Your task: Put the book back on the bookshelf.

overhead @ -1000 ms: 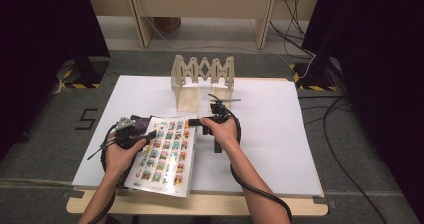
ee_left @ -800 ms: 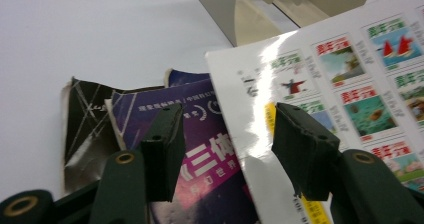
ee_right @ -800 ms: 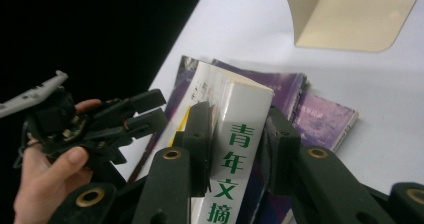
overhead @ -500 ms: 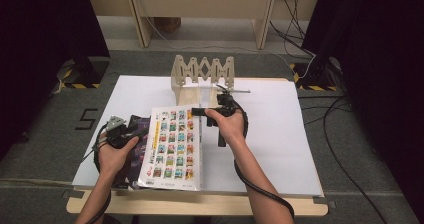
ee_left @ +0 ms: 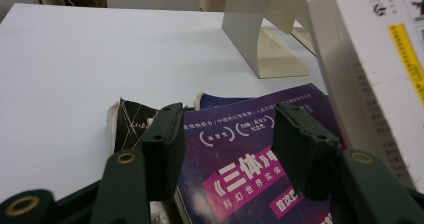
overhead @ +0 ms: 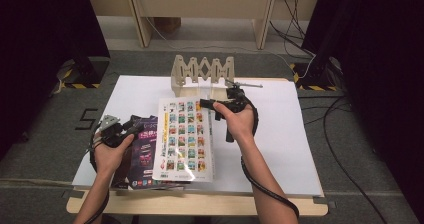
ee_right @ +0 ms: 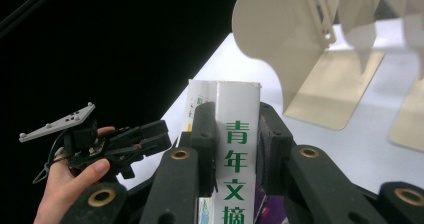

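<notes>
A lab recording booth: black curtains (overhead: 45,29) (cables (overhead: 340,134) trailing across carpet) around a white table (overhead: 280,134)

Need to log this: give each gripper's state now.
Left gripper: open, jaws over the purple book, not gripping.
Right gripper: shut on the white book.

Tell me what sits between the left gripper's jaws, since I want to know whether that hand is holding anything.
In the left gripper view, the open left gripper has the purple book's cover under the gap between its jaws; neither pad presses on it.
</notes>
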